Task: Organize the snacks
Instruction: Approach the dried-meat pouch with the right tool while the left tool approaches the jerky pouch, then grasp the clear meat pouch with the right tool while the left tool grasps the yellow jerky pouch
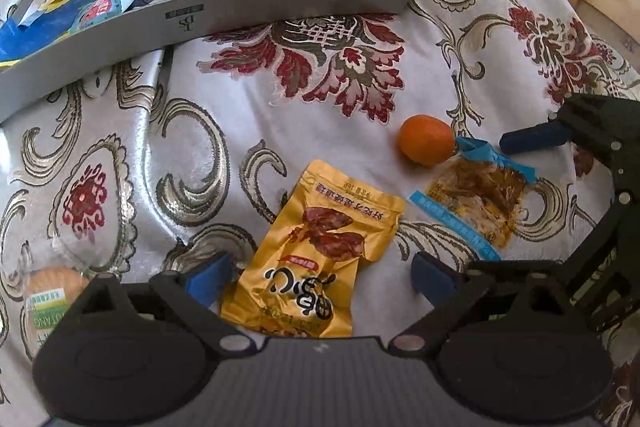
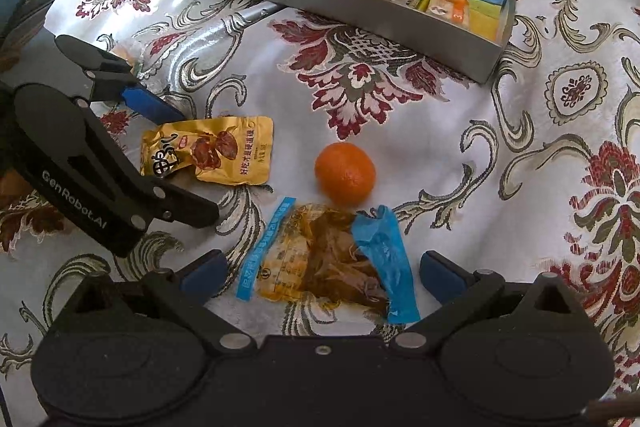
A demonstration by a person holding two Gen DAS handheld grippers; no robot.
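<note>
I have both tongs released and holding nothing. The left tongs [image 1: 320,277] straddle the gold foil snack pouch with a red-brown food picture [image 1: 316,251], blue pads either side of its lower half but apart from it. The right tongs [image 2: 320,269] straddle the clear snack packet with blue edges and brown contents [image 2: 324,263] in the same way.

Both packets lie flat on the desk, which is covered by a shiny white brocade cloth with red floral motifs [image 1: 344,67]. A small round orange fruit [image 2: 345,173] sits just beside the clear packet's far end. The grey shallow rectangular tray [image 1: 208,15], already holding several colourful packets, stands well apart at the far side. A round biscuit in a clear wrapper with green print [image 1: 52,291] lies at the left edge of the left wrist view.

Risks I judge from here:
- Both packets are thin and flat; closing on them may only pinch the slippery cloth, dragging it and shifting the tray.
- The gold pouch is crumpled and glossy, so a shallow pinch could slip during the lift.
- The clear packet's blue end is folded over; gripping that flap alone may let the body swing or tear.
- Moving the clear packet could nudge the fruit into a roll.
- The two tongs work close together, so a collision is possible.
</note>
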